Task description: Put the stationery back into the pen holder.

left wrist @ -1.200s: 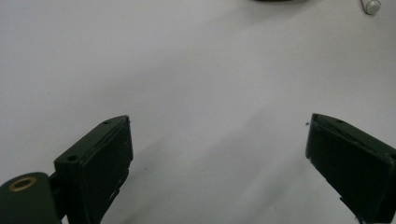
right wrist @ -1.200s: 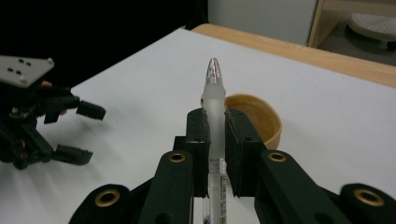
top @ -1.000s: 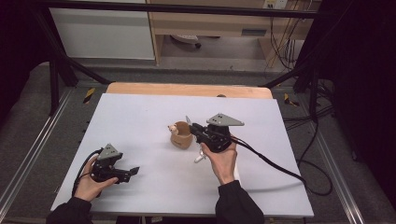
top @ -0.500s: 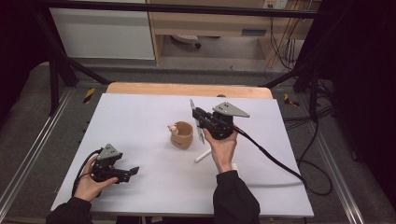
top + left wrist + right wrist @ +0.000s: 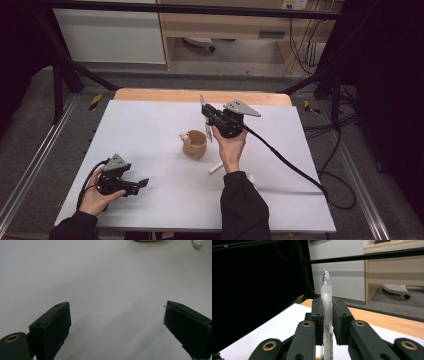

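A frosted white pen [image 5: 326,302] with a silvery tip stands upright, clamped at mid-barrel, raised above the table just beside a small tan cup [image 5: 195,144] bearing a little animal figure.

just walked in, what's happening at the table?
A person works two handheld grippers over a white table. The right gripper is shut on a clear pen, held upright in the air just right of a small brown cup. Another white pen lies on the table near that forearm. The left gripper rests low at the near left, jaws open with nothing between them. The pen is not yet in the cup.
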A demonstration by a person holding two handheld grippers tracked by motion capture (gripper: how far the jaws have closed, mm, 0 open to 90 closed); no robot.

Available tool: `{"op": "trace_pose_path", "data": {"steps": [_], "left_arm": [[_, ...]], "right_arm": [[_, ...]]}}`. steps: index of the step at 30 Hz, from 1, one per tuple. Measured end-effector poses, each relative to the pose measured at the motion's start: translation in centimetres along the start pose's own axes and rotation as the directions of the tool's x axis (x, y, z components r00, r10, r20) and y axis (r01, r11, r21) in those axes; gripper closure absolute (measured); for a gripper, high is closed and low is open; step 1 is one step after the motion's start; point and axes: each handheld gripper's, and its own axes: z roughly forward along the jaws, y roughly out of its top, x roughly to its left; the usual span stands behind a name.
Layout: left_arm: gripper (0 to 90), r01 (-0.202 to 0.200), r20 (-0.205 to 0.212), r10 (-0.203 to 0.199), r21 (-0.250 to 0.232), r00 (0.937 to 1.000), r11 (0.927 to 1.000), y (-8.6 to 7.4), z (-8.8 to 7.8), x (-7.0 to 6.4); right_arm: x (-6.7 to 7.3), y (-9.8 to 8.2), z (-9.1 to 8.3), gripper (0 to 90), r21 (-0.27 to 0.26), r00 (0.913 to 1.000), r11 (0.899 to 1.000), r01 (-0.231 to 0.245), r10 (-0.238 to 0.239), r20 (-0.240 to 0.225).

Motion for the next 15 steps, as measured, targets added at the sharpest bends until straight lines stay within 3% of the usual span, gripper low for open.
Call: {"op": "trace_pose_path", "data": {"steps": [15], "left_arm": [[7.3, -0.004, 0.004, 0.004, 0.000, 1.0000, 1.0000, 0.0, 0.0, 0.0]], "right_arm": [[-0.1, -1.1, 3.0, 80.5, 0.006, 0.9995, 1.000, 0.008, -0.008, -0.032]]}}
